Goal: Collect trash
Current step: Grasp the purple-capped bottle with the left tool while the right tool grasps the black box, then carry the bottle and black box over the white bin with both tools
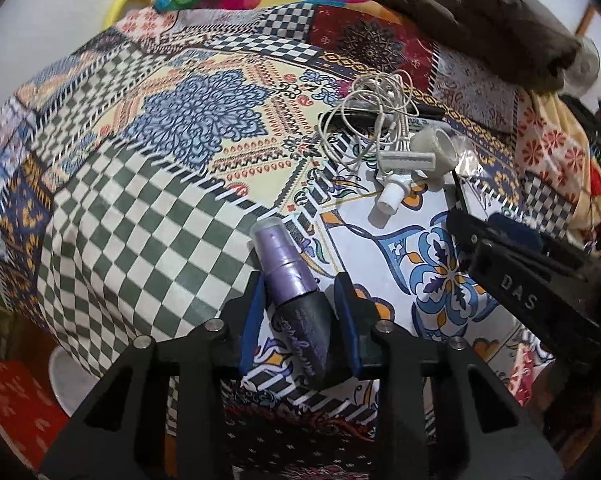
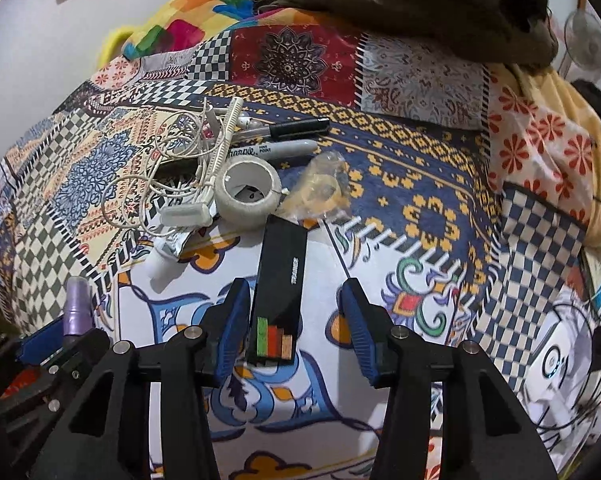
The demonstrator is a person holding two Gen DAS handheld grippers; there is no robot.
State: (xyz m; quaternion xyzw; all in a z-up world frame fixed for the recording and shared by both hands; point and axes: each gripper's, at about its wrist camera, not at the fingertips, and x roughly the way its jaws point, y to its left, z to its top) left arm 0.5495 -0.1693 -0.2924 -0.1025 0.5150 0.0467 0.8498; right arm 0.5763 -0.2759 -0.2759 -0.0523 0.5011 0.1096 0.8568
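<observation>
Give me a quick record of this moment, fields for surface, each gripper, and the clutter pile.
surface: patterned bedspread
left gripper: open jaws around a purple spray bottle, pads not clearly pressing
right gripper: open, straddling a black box; right pad clear of it
pile: white cable, tape roll, Sharpie marker, plastic wrapper

- The near end of the purple spray bottle [image 1: 294, 292] sits between the left gripper's [image 1: 300, 320] blue pads; whether both pads touch it cannot be told.
- In the right wrist view, only the bottle's cap and neck show, at the left edge.
- A white tube [image 2: 162, 262] is partly buried under a tangled white cable [image 2: 172, 168].
- Lettering on the black box [image 2: 278, 280] is too small to read.
- A dark garment [image 2: 420, 4] at the far side is cut off by the frame.
</observation>
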